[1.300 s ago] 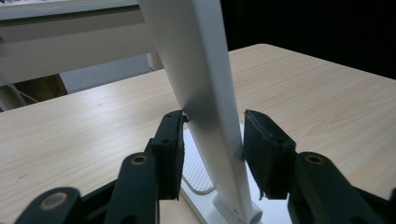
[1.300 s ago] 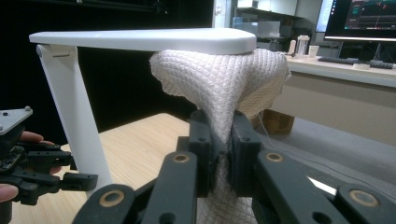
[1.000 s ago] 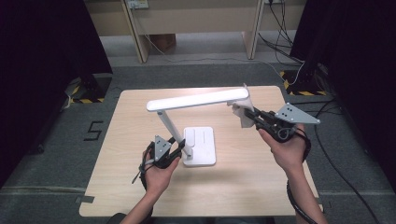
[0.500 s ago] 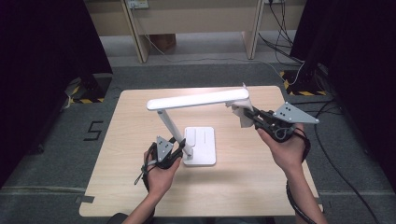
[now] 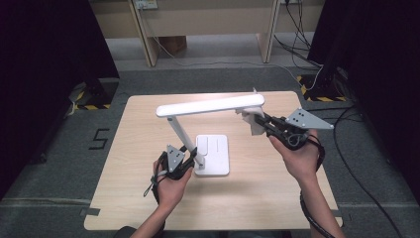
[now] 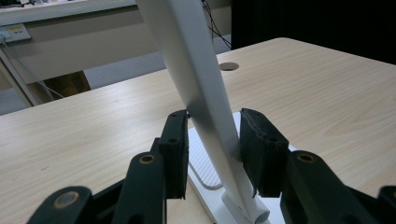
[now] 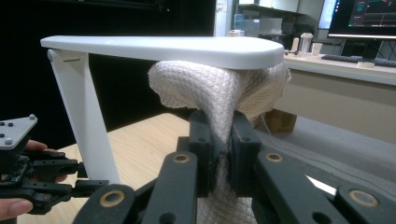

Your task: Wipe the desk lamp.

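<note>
A white desk lamp stands mid-table on its flat base [image 5: 213, 154], with a slanted stem [image 5: 178, 133] and a long level head [image 5: 210, 105]. My left gripper [image 5: 190, 157] is shut on the stem [image 6: 201, 84] just above the base, a pad on each side of it. My right gripper [image 5: 255, 119] is shut on a white waffle-weave cloth [image 7: 219, 93], which is bunched up against the underside of the head's rounded end [image 7: 252, 51]. The right gripper view also shows the stem [image 7: 86, 121] and my left gripper [image 7: 91, 179] at lower left.
The light wooden table [image 5: 148, 198] has a round cable hole [image 6: 228, 66] near its far edge. Behind it stand desk legs [image 5: 267, 29] and a wall socket; cables [image 5: 356, 163] run over the grey floor at right. A monitor [image 7: 369, 18] glows far off.
</note>
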`<state>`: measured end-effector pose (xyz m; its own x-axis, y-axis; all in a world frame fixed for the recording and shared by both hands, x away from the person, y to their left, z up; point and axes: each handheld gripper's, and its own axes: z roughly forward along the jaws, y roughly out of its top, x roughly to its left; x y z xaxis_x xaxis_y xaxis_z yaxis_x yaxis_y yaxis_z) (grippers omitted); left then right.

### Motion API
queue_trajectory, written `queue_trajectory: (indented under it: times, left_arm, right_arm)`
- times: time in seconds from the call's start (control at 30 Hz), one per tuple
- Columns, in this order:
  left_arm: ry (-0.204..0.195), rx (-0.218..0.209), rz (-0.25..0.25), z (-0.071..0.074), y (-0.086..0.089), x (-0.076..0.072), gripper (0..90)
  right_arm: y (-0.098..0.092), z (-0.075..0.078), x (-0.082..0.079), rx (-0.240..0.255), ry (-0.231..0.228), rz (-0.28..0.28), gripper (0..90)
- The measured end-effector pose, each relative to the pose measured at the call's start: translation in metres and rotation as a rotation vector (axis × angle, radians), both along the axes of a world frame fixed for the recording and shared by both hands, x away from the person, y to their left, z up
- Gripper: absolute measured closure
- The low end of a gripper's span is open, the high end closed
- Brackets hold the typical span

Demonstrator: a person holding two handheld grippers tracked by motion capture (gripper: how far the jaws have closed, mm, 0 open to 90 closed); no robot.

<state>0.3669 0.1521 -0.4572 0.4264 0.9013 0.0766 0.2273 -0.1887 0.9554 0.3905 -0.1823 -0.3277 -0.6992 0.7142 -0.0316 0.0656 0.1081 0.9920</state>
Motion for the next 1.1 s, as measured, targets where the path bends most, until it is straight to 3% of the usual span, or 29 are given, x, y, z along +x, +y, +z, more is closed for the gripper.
queue_trajectory:
  times: [1.1]
  left_arm:
    - [-0.004, 0.007, 0.011, 0.000, -0.003, 0.000, 62.8]
  right_arm:
    - [0.034, -0.001, 0.004, -0.005, 0.009, 0.061, 82.7]
